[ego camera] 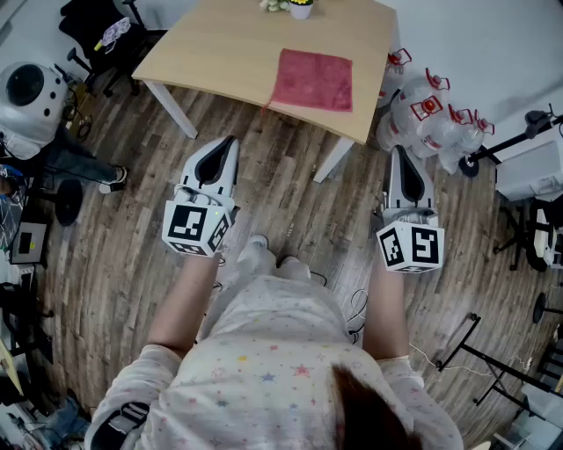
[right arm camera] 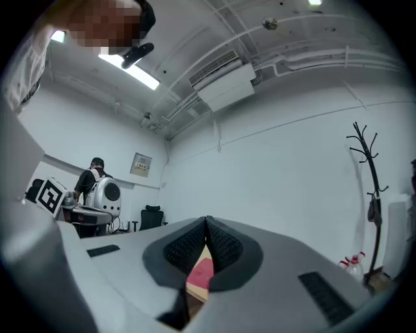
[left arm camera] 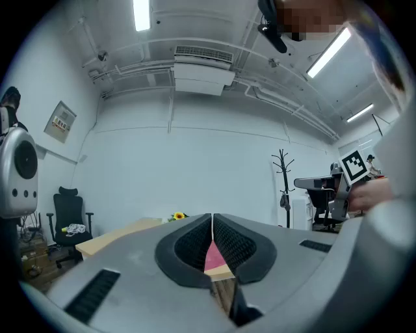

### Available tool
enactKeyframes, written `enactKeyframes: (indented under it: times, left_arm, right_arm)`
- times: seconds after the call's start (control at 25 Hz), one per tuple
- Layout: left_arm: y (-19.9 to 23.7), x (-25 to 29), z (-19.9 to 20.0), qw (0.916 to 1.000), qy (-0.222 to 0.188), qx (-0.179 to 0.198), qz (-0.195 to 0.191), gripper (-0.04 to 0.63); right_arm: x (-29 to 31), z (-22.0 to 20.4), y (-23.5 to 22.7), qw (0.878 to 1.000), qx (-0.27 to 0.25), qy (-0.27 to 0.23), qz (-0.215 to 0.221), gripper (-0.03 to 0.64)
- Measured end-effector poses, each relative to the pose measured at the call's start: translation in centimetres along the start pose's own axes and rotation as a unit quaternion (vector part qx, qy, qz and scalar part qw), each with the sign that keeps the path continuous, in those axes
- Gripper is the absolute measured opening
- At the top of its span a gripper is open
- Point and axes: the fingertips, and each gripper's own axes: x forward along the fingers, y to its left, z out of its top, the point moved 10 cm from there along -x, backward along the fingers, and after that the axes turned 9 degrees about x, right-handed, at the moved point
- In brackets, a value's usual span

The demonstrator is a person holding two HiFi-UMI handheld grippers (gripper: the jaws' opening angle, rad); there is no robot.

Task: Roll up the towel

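Note:
A pink-red towel (ego camera: 312, 79) lies flat and spread out on the light wooden table (ego camera: 220, 53), near its front right edge. Both grippers hang over the wood floor, short of the table and level. My left gripper (ego camera: 231, 142) is shut with nothing in it. My right gripper (ego camera: 397, 151) is shut and empty too. In the left gripper view the jaws meet tip to tip (left arm camera: 212, 221), and a sliver of the towel (left arm camera: 214, 257) shows behind them. The right gripper view has the same closed jaws (right arm camera: 207, 226) with the towel (right arm camera: 201, 274) beyond.
A small flower pot (ego camera: 300, 7) stands at the table's far edge. Several water jugs (ego camera: 431, 114) sit on the floor to the table's right. An office chair (ego camera: 106, 35) and a white machine (ego camera: 31, 88) are at the left. Stands and cables (ego camera: 493, 360) crowd the right.

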Motion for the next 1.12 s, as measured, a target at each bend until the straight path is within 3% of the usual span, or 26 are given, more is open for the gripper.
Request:
enactKeyframes:
  times: [0.56, 0.6, 0.68, 0.76, 1.12]
  left_arm:
    - [-1.8, 0.5, 0.9, 1.0000, 0.004, -0.003, 0.005, 0.026]
    - [-1.9, 0.7, 0.9, 0.9999, 0.008, -0.005, 0.007, 0.050]
    - [-2.1, 0.9, 0.8, 0.9997, 0.015, -0.011, 0.014, 0.167]
    - [-2.4, 1.0, 0.9, 0.9995, 0.018, -0.015, 0.022, 0.225]
    - [-1.5, 2.7, 0.8, 0.9995, 0.012, -0.014, 0.024, 0.249]
  right_arm:
    - [-1.4, 0.4, -1.4, 1.000, 0.012, -0.003, -0.009, 0.001]
    - [-1.4, 0.3, -1.6, 1.000, 0.017, -0.002, -0.008, 0.019]
    - [-1.4, 0.2, -2.1, 1.000, 0.028, 0.001, -0.002, 0.110]
    - [-1.4, 0.1, -2.4, 0.999, 0.033, 0.002, 0.002, 0.186]
    - [1.3, -0.1, -2.9, 0.999, 0.045, -0.001, 0.021, 0.300]
